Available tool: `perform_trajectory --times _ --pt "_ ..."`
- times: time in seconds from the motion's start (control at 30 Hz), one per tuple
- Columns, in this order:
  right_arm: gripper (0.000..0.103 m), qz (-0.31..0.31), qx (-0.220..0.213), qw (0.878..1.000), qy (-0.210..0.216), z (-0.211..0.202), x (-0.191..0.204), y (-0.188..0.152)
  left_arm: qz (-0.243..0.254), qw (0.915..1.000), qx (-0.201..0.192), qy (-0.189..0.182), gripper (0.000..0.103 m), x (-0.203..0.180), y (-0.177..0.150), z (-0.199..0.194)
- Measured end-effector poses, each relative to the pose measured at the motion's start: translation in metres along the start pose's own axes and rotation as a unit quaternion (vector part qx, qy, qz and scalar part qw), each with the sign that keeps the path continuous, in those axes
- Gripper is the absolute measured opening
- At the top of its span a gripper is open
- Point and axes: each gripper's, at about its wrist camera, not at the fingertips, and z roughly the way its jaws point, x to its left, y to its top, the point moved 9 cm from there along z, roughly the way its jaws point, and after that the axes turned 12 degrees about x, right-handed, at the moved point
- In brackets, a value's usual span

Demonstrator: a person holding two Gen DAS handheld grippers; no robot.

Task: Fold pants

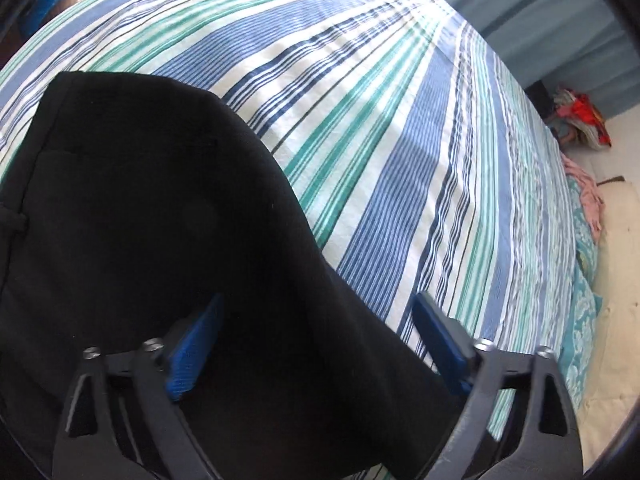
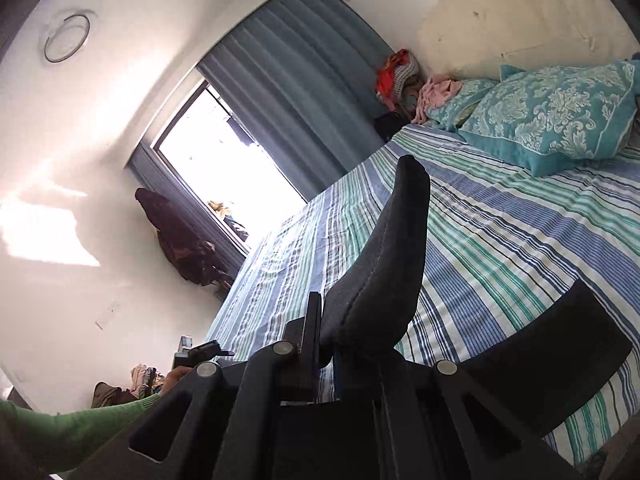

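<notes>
Black pants (image 1: pixel 160 208) lie spread on the striped bed sheet (image 1: pixel 400 160) in the left wrist view, waistband at the far left. My left gripper (image 1: pixel 316 344) is open just above the pants, its blue pads (image 1: pixel 192 356) apart with cloth under them. In the right wrist view my right gripper (image 2: pixel 328 340) is shut on a fold of the dark pants fabric (image 2: pixel 380 272), which sticks up out of the jaws above the striped sheet (image 2: pixel 500 248). More black cloth (image 2: pixel 560 360) drapes to the right.
Teal patterned pillows (image 2: pixel 552 112) lie at the head of the bed. A pile of clothes (image 2: pixel 400 76) sits in the corner by the blue curtain (image 2: pixel 304 92) and window. A green-sleeved arm (image 2: pixel 60 428) shows at lower left. The bed edge shows in the left wrist view (image 1: pixel 580 320).
</notes>
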Motion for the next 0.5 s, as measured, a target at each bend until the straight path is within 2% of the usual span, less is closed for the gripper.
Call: perform_trajectory --times 0.03,0.07,0.13,0.23,0.33,0.4,0.5 --pt "0.005 -0.003 0.003 1.000 0.006 -0.003 0.000 0.002 -0.009 0.9996 0.014 -0.021 0.002 0.002 -0.002 0.003" --pt "0.005 -0.005 0.007 1.000 0.001 -0.006 -0.001 0.002 -0.018 0.9986 0.027 -0.042 0.004 0.003 -0.004 0.002" --pt "0.005 -0.017 0.023 0.999 -0.028 0.000 -0.014 0.004 -0.010 0.9981 0.003 -0.060 0.004 -0.002 -0.008 -0.020" --pt "0.005 0.001 0.037 0.998 -0.052 0.014 -0.044 0.016 0.056 0.9929 -0.060 -0.086 0.005 -0.019 -0.033 -0.091" --pt "0.005 0.020 0.021 0.998 -0.048 0.009 -0.059 0.039 0.126 0.9811 -0.128 -0.072 0.008 -0.001 -0.082 -0.154" --pt "0.005 0.042 0.025 0.997 -0.064 0.006 -0.080 0.044 0.133 0.9814 -0.126 -0.058 0.011 0.033 -0.121 -0.155" --pt "0.005 0.075 0.071 0.988 -0.118 0.012 -0.128 0.018 0.110 0.9910 -0.074 -0.019 0.012 0.094 -0.177 -0.104"
